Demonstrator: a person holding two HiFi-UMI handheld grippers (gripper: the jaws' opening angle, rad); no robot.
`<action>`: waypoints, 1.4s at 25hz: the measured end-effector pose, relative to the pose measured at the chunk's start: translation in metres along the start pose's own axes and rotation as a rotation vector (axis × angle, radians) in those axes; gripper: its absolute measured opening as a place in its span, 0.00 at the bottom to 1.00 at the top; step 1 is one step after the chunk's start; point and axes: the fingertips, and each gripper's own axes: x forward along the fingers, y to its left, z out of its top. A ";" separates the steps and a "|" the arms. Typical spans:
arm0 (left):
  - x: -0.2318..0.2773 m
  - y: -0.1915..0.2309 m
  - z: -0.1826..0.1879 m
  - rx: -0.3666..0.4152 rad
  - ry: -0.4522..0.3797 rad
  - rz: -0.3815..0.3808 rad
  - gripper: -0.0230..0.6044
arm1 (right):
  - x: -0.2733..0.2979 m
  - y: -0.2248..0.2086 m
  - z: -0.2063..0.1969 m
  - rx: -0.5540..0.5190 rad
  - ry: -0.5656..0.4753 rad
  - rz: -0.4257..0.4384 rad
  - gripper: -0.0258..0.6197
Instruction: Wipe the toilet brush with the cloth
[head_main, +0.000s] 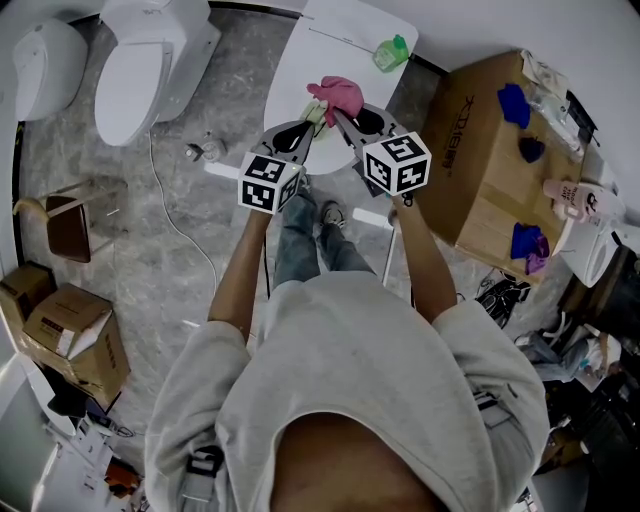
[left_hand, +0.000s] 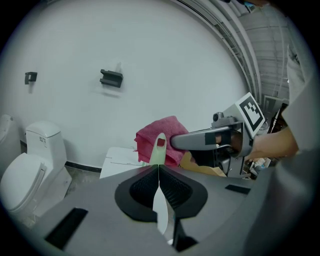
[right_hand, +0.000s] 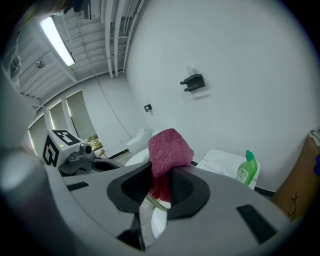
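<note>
left gripper (left_hand: 159, 169) clamped on toilet brush (left_hand: 159, 148), right gripper (right_hand: 161, 175) pinching cloth (right_hand: 170, 147), its view adds green bottle (right_hand: 247, 171)

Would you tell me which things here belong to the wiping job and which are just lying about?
In use: brush, in the left gripper; cloth, in the right gripper.
Lying about: bottle, table, toilet, box.
</note>
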 end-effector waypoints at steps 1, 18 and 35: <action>0.000 0.000 0.000 0.000 0.001 0.000 0.07 | 0.000 0.002 -0.001 -0.001 0.003 0.005 0.18; 0.002 0.003 0.001 -0.012 -0.004 0.000 0.07 | 0.021 0.006 -0.038 0.051 0.094 0.063 0.18; 0.001 0.012 0.005 -0.036 -0.018 0.004 0.07 | 0.066 0.000 -0.133 0.054 0.359 0.061 0.18</action>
